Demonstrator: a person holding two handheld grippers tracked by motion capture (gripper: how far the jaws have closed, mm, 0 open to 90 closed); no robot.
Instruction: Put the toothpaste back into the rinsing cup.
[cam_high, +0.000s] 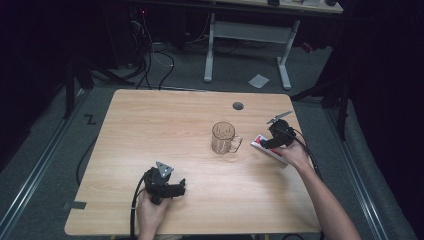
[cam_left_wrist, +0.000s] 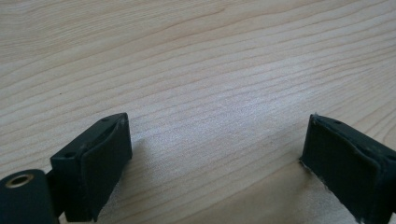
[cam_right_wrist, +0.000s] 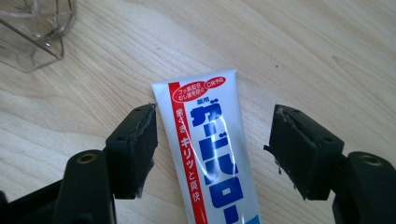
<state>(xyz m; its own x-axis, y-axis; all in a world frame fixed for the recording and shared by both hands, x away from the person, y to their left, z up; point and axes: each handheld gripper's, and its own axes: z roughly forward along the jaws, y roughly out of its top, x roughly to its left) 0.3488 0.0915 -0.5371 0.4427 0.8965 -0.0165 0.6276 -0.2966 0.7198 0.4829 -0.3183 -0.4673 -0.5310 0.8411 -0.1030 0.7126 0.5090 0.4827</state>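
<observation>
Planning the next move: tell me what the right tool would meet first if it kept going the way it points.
The right tool points down at the toothpaste tube lying flat on the table. Its open jaws straddle the tube without pressing it, so it would likely meet the tube first.

On the counter (cam_high: 150, 125) right now: one clear glass mug (cam_high: 223, 137), one toothpaste tube (cam_right_wrist: 215, 154), and two handheld grippers, left gripper (cam_high: 176, 188) and right gripper (cam_high: 263, 143).

A wooden table (cam_high: 150, 130) bears a glass mug (cam_high: 223, 137) and toothpaste tube (cam_right_wrist: 210, 149).
</observation>
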